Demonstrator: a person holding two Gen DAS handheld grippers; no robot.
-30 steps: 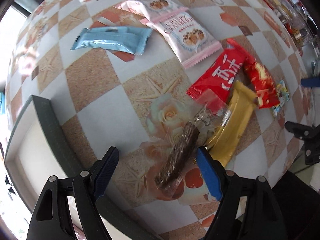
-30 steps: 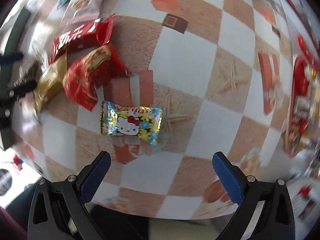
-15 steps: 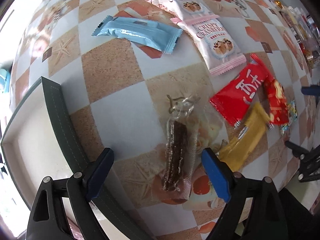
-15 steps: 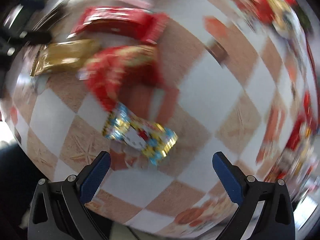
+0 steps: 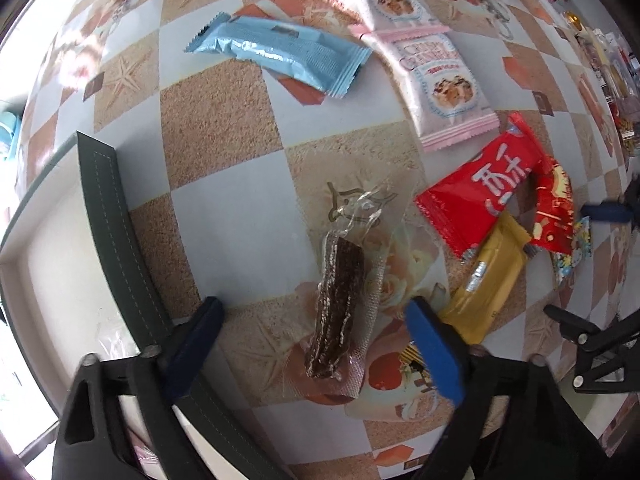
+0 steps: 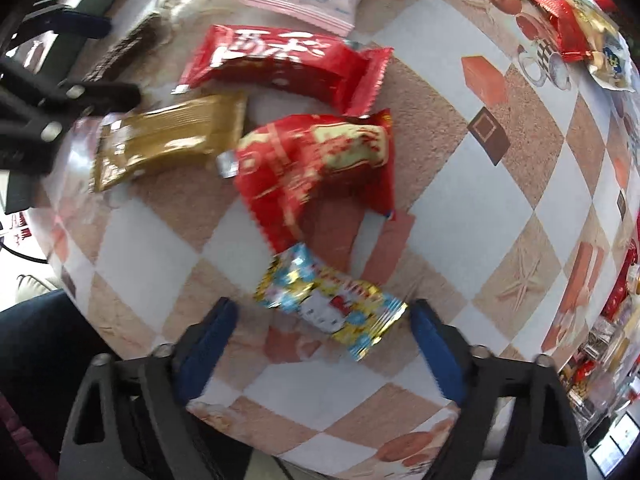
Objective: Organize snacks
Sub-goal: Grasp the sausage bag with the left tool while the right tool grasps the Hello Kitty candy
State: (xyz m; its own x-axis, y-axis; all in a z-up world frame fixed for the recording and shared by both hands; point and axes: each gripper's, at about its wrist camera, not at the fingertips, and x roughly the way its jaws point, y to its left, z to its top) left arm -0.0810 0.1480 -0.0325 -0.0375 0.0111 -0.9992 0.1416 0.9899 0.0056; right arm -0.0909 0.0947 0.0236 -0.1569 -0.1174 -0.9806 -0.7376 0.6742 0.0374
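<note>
Both claws point down over the checked tabletop (image 5: 224,240), each straddling one snack without touching it.

Left claw (image 5: 316,344): jaws have just been closing but stand fairly wide, clear of the brown bar in a clear wrapper (image 5: 340,304) lying lengthwise between them. The green-rimmed tray (image 5: 116,232) sits just beside the left finger. The gold packet (image 5: 488,280) lies close outside the right finger.

Right claw (image 6: 320,344): jaws have likewise just been closing, still apart. The small cartoon-print candy packet (image 6: 332,300) lies between them, tilted, one corner near the right finger, its upper edge just beside the red crinkled packet (image 6: 316,168).

Assessment: this appears to be the closing stage of a double pick.
- Left: lower until the pads flank the bar itself, not only the loose film, and keep the right finger off the gold packet.
- Right: centre the candy between the pads before closing, so the foil does not slip out cornerwise.
- Neither snack is gripped yet.
</note>
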